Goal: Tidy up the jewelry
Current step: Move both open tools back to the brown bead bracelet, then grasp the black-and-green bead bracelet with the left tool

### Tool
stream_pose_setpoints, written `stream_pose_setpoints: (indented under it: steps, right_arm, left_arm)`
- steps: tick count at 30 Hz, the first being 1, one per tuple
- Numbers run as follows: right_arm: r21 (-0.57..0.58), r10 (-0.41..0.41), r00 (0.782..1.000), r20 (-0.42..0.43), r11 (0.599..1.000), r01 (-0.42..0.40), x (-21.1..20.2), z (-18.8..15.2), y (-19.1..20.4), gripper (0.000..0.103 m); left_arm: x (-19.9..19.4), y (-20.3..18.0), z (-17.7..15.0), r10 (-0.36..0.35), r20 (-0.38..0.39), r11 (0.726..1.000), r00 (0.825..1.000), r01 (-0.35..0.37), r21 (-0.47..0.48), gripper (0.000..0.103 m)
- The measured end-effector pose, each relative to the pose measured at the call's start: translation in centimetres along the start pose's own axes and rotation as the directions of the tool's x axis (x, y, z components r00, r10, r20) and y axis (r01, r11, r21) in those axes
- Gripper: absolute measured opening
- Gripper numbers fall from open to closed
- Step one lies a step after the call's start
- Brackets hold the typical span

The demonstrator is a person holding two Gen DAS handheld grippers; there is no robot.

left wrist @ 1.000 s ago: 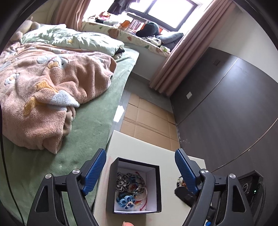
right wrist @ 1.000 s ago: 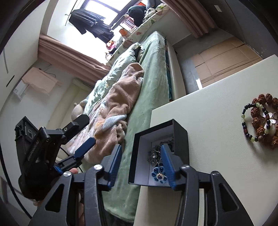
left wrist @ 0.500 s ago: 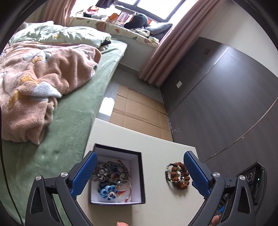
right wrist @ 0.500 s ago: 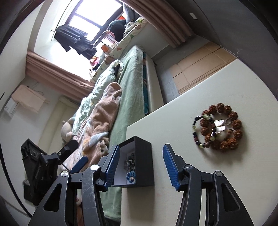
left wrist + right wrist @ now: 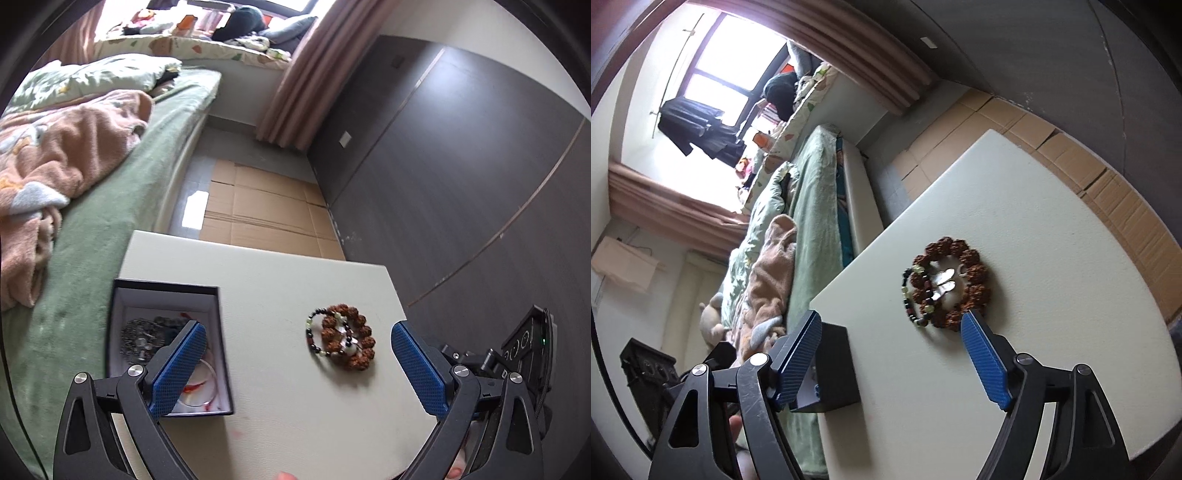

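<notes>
Since both the left tongs (image 5: 295, 369) and right tongs (image 5: 892, 354) gape empty, the right having just widened, lower the right squarely over the bead bracelets (image 5: 945, 282) just ahead before pinching.

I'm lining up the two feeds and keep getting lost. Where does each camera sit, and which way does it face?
Left wrist: on the left gripper, looking forward and down over the table; its two blue fingers show, open, plus fingertips at the bottom edge.
Right wrist: on the right gripper, rolled so the room tilts, facing the same table; its open blue fingers and part of a hand show.
Shared: the bead bracelets, the black jewelry box, the bed.
</notes>
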State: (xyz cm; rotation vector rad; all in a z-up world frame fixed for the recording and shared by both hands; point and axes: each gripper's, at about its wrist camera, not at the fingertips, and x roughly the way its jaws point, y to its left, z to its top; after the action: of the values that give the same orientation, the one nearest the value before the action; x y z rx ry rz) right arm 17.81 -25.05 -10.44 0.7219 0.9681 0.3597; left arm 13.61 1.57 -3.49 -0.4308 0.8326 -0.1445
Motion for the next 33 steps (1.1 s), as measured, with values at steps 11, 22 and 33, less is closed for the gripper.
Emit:
stream_pose_setpoints:
  steps: [11, 22, 33]
  right_arm:
    - [0.130, -0.081, 0.997, -0.020, 0.988, 0.082, -0.2, 1.6, -4.1, 0.078]
    - [0.233, -0.140, 0.990, -0.006, 0.963, 0.137, -1.1, 3.6, -6.9, 0.078]
    - [0.248, -0.108, 0.993, -0.038, 0.962, 0.114, 0.3, 4.5, -7.1, 0.078]
  left_arm:
    - [5.1, -4.7, -0.3, -0.011, -0.130, 0.995, 0.991, 0.023, 0.092, 0.064]
    - [11.4, -8.0, -2.2, 0.013, -0.246, 0.977, 0.969, 0.040, 0.209, 0.058]
    - [14.8, -8.7, -3.4, 0.144, -0.250, 0.939, 0.958, -0.052, 0.341, 0.028]
